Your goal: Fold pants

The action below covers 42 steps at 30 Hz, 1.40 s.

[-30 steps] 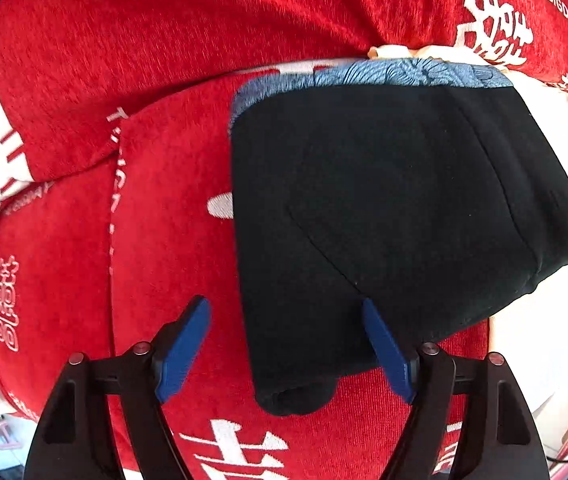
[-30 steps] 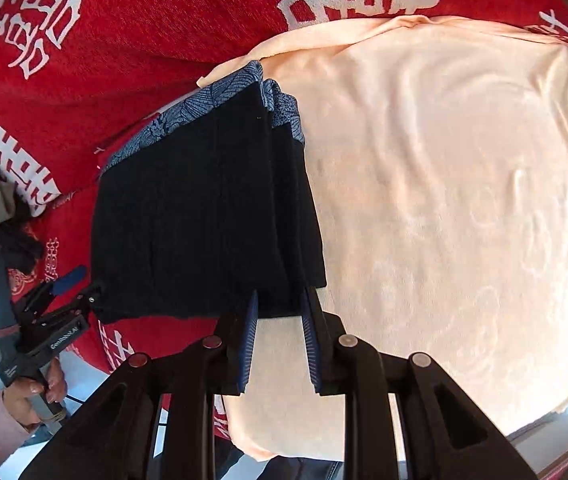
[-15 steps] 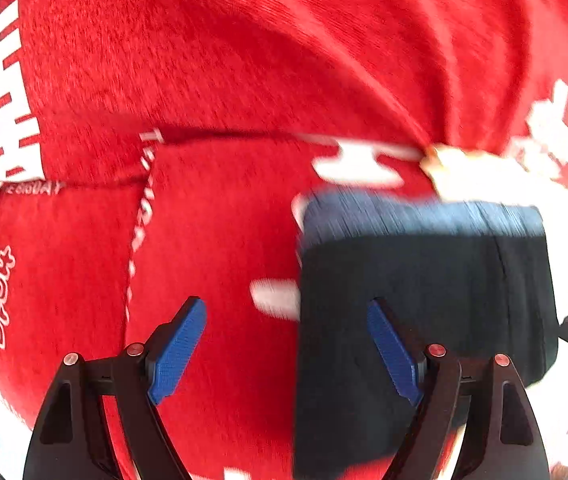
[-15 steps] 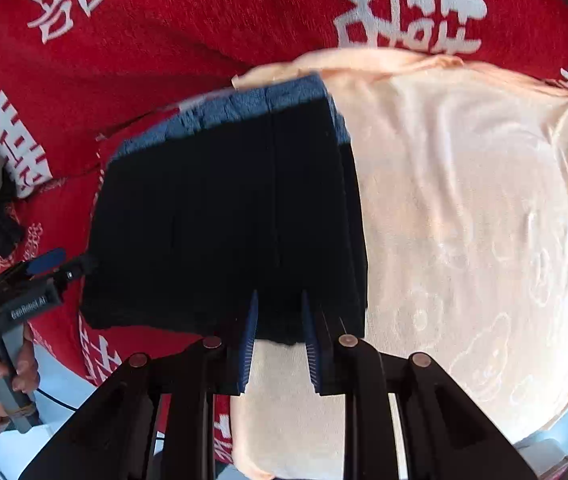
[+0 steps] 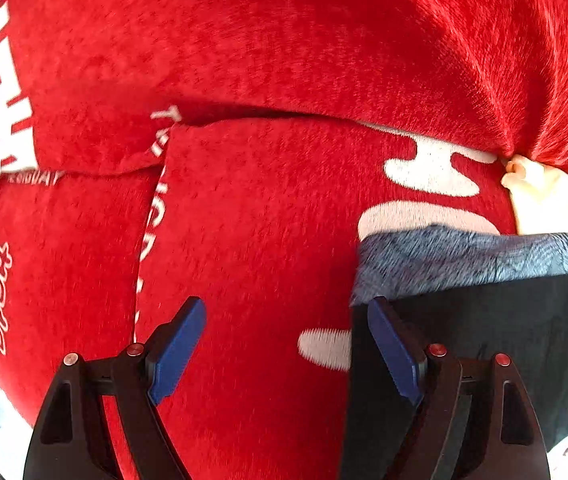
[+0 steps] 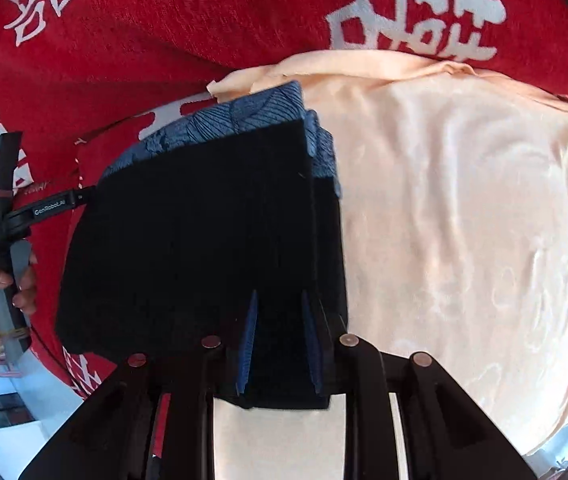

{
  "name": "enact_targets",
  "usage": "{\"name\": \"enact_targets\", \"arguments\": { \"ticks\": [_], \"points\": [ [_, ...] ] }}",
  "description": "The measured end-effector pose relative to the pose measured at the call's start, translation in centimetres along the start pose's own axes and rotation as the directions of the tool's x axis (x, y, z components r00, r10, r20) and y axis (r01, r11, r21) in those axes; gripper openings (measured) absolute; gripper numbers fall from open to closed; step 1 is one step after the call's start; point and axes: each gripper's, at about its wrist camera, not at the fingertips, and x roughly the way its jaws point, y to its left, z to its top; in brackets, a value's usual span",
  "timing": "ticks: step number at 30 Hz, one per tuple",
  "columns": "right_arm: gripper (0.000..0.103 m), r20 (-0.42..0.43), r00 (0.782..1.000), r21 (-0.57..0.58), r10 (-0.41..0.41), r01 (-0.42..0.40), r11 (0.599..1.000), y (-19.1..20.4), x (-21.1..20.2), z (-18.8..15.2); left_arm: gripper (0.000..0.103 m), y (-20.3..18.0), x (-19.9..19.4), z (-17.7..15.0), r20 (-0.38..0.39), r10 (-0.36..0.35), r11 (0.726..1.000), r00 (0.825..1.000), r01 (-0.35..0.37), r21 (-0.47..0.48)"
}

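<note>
pants (image 6: 203, 240): black, folded flat, blue patterned waistband, half on peach cloth (image 6: 464, 220)
right gripper (image 6: 279, 344): pinching pants' near edge
left gripper (image 5: 284, 344): spread wide over fuzzy red cover (image 5: 263, 220)

Bare red blanket (image 5: 267, 240) beside pants (image 6: 203, 240)

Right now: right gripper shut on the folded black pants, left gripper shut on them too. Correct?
Not quite. The left gripper is open and holds nothing, as the left wrist view shows. The right gripper is shut on the folded black pants.
</note>
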Motion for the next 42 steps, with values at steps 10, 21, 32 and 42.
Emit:
{"name": "enact_targets", "arguments": {
  "ticks": [10, 21, 32, 42],
  "points": [
    [0.059, -0.023, 0.997, 0.110, 0.067, -0.064, 0.992, -3.5, -0.4, -1.7, 0.084, 0.7, -1.8, -3.0, -0.085, -0.138, 0.989, 0.987, 0.142, 0.041],
    [0.069, -0.018, 0.938, 0.172, 0.345, -0.337, 0.926, -8.3, 0.0, 1.0, 0.084, 0.2, 0.2, -1.8, -0.228, -0.526, 0.843, 0.820, 0.538, -0.010],
    [0.071, -0.120, 0.794, 0.180, 0.596, -0.573, 0.800, -10.9, 5.4, 2.4, 0.091, -4.3, 3.1, -1.3, -0.235, -0.581, 0.797, 0.779, 0.603, 0.026],
    [0.054, -0.083, 0.768, 0.263, 0.635, -0.598, 0.757, -11.2, 6.2, 2.4, 0.061, -4.0, 0.0, -2.2, -0.133, -0.555, 0.822, 0.821, 0.566, 0.067]
  ]
}}
